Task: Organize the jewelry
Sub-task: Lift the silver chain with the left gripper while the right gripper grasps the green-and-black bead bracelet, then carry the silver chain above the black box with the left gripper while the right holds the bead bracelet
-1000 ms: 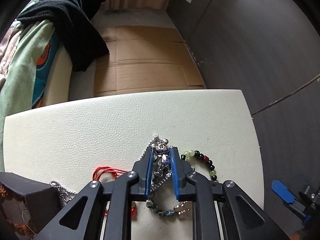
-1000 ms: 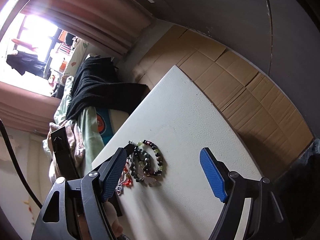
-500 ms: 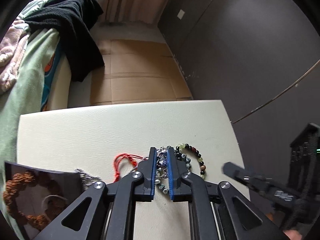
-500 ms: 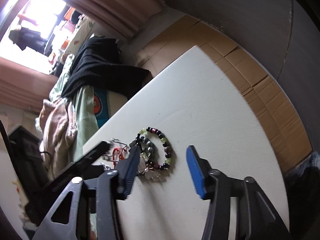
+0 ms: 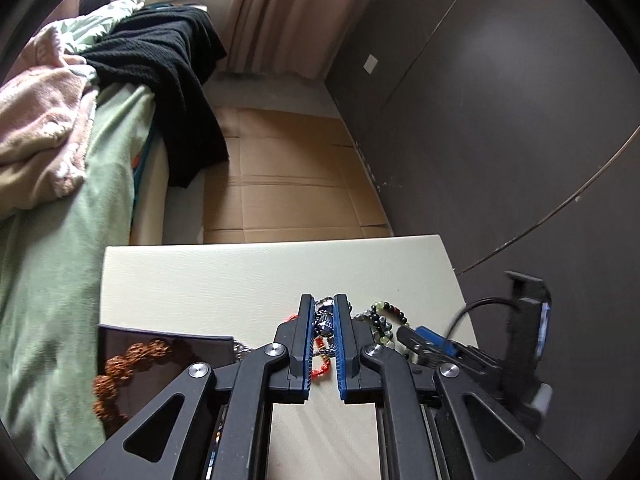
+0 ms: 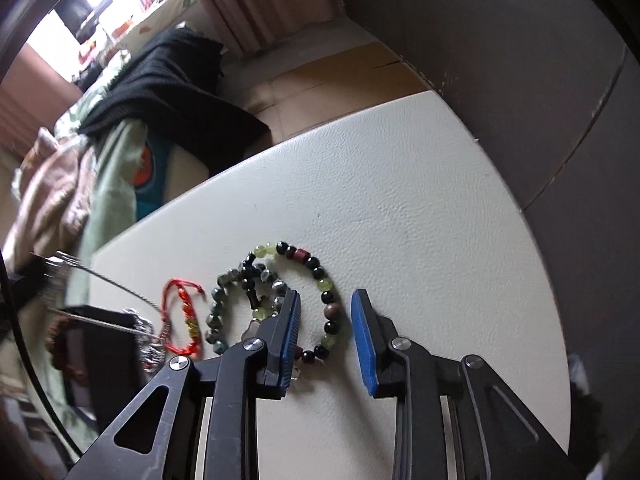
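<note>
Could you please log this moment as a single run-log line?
left gripper: shut on silver chain necklace, lifted | right gripper: closing around multicolour bead bracelet, pads not pressing | bracelet on white table

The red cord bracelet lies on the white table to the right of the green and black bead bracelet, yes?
No. In the right wrist view the red cord bracelet lies left of the green and black bead bracelet, on the white table.

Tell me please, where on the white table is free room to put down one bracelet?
Free: the white table between the beaded bracelet and the dark wall, also its far edge. Crowded: the red cord bracelet, grey bead bracelet and dark box nearby.
</note>
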The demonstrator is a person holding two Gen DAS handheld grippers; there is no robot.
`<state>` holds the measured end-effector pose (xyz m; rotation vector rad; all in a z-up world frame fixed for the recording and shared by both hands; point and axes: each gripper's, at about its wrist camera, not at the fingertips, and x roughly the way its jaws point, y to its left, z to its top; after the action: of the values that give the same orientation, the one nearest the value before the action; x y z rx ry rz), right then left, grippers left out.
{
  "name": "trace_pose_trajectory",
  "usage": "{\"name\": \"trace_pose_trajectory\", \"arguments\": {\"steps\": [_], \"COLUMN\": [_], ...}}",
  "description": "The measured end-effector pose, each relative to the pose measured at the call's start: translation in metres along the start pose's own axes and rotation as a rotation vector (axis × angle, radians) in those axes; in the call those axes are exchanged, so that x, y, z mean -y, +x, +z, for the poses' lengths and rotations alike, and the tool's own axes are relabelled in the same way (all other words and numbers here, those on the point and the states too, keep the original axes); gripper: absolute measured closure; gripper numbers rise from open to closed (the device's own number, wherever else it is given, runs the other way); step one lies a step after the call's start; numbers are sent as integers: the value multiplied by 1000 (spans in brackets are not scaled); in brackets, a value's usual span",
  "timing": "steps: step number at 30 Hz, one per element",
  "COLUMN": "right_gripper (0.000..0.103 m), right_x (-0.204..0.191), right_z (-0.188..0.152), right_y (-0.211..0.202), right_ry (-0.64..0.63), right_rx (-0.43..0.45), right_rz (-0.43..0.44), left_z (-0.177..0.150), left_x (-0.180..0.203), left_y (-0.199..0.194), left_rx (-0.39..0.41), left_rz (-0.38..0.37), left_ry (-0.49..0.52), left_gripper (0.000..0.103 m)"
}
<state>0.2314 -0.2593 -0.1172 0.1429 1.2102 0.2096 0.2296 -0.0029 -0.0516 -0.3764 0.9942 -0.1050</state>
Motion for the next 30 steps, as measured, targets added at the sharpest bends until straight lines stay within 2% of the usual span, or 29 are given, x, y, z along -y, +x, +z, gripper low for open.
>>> {"name": "trace_pose_trajectory", "arguments": {"steps": [2, 3, 5, 9, 10, 11, 16, 19, 22, 25, 27, 28, 29, 30], "right_gripper": [91, 91, 92, 92, 92, 92, 92, 92, 92, 92, 92, 92, 92, 92], "right_x": [-8, -10, -9, 3, 4, 5, 7, 5, 7, 4, 6, 9, 6, 10], "right_z": [-2, -4, -4, -4, -4, -4, -5, -7, -10, -9, -10, -10, -8, -8], "right_y": [1, 0, -2, -16, -21, -28, -65, -82, -92, -96, -99, -102, -100, -102], "right_ry": [-56, -74, -74, -20, -14, -6, 12, 5, 14, 20, 23, 25, 28, 32], "right_rx": [-1, -7, -21, -21, -9, 5, 75, 114, 128, 135, 134, 137, 139, 141], "right_rz": [-57, -89, -67, 49, 71, 104, 263, 301, 329, 338, 346, 346, 345, 345], "left_z": [0, 0, 1, 6, 5, 8, 18, 22, 21, 14, 3, -6, -12, -20], "left_x": [0, 0, 0, -1, 0, 0, 4, 9, 18, 23, 28, 31, 33, 34], "left_y": [-8, -15, -25, -56, -62, -74, -121, -141, -137, -116, -93, -78, -71, -60], "left_rx": [12, 19, 33, 80, 91, 112, 198, 233, 210, 134, 46, 6, -12, -34], "left_rz": [3, 5, 6, 8, 7, 5, 12, 24, 45, 50, 38, 39, 38, 42], "left_ry": [4, 5, 3, 3, 4, 5, 19, 40, 88, 104, 111, 123, 129, 132], "left_gripper": [94, 94, 94, 95, 96, 103, 103, 103, 103, 103, 98, 89, 71, 59]}}
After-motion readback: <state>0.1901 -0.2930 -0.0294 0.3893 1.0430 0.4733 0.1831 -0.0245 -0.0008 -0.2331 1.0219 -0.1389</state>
